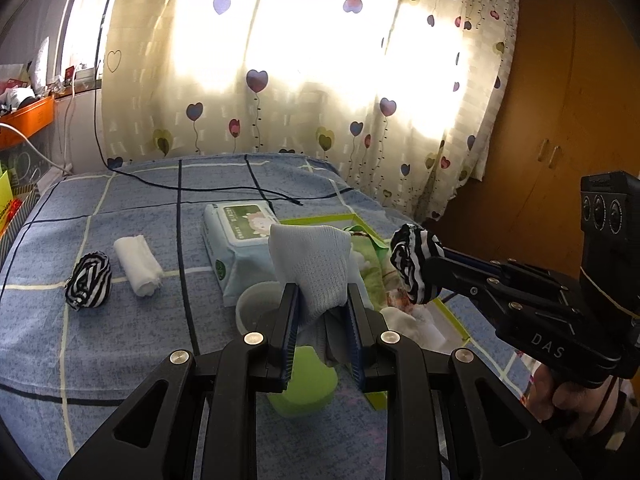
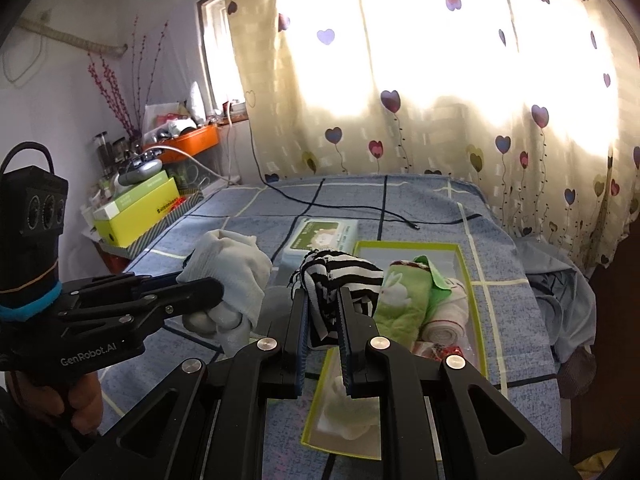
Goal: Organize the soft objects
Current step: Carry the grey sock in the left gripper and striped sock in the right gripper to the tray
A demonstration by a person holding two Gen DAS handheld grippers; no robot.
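My left gripper is shut on a pale blue-white sock that stands up between its pads; the right wrist view shows the same sock bunched at that gripper's tips. My right gripper is shut on a black-and-white striped sock, held over the near end of a green-rimmed box. From the left wrist view, the right gripper and its striped sock hang above that box. A second striped sock roll and a white rolled cloth lie on the blue bedspread.
Inside the box lie a green rabbit towel and a rolled white cloth. A wipes pack sits behind a white cup and a green container. A black cable crosses the bed. Loose clothes lie at the right edge.
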